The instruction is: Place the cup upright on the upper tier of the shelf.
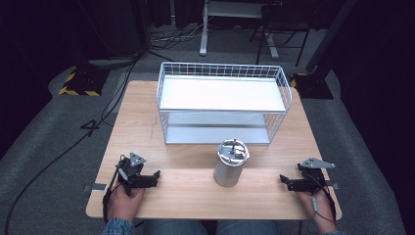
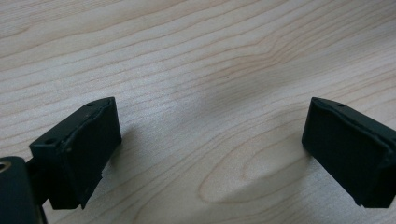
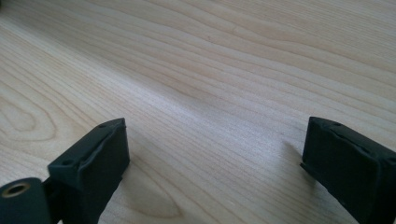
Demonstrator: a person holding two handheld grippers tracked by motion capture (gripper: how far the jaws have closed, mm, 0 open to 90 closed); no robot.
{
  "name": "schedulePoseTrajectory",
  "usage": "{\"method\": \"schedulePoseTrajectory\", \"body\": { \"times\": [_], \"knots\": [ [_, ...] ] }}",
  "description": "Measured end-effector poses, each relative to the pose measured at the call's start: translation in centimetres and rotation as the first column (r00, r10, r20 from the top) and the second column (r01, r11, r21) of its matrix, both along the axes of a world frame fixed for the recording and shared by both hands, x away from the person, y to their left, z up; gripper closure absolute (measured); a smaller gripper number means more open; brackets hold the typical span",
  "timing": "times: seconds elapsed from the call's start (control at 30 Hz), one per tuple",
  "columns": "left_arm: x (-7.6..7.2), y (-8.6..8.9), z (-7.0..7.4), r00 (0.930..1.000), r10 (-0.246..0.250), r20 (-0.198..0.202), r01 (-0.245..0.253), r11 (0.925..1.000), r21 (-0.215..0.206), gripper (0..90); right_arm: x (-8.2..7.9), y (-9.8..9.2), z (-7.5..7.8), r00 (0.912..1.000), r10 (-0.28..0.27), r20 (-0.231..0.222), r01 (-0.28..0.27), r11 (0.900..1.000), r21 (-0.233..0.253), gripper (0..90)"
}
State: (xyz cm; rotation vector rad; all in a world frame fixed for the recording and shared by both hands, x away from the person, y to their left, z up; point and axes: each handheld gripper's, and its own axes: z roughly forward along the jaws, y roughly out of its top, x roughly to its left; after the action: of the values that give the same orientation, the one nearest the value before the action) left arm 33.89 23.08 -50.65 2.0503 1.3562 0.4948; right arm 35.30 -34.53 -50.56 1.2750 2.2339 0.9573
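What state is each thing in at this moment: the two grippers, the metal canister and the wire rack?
Left gripper: open, fingers wide apart, holding nothing, low over the table.
Right gripper: open, fingers wide apart, holding nothing.
Metal canister: upright, lid on, standing free between the grippers.
Wire rack: upright at the far side of the table, both shelves bare.

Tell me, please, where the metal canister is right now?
In the high view, the metal canister stands upright mid-table, just in front of the white wire shelf.
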Motion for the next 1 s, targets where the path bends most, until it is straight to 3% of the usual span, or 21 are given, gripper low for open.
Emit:
{"method": "schedulePoseTrajectory", "body": {
  "times": [0.8,1.0],
  "knots": [
    [0.0,0.0,0.0,1.0,-0.002,0.002,0.002,1.0,0.003,5.1,0.0,0.0,0.1,1.0,-0.009,0.003,0.009,1.0,0.007,9.7],
    [0.0,0.0,0.0,1.0,-0.002,0.003,0.002,1.0,0.002,5.1,-0.4,0.6,1.2,1.0,0.01,-0.002,-0.01,1.0,-0.008,9.2]
  ]
}}
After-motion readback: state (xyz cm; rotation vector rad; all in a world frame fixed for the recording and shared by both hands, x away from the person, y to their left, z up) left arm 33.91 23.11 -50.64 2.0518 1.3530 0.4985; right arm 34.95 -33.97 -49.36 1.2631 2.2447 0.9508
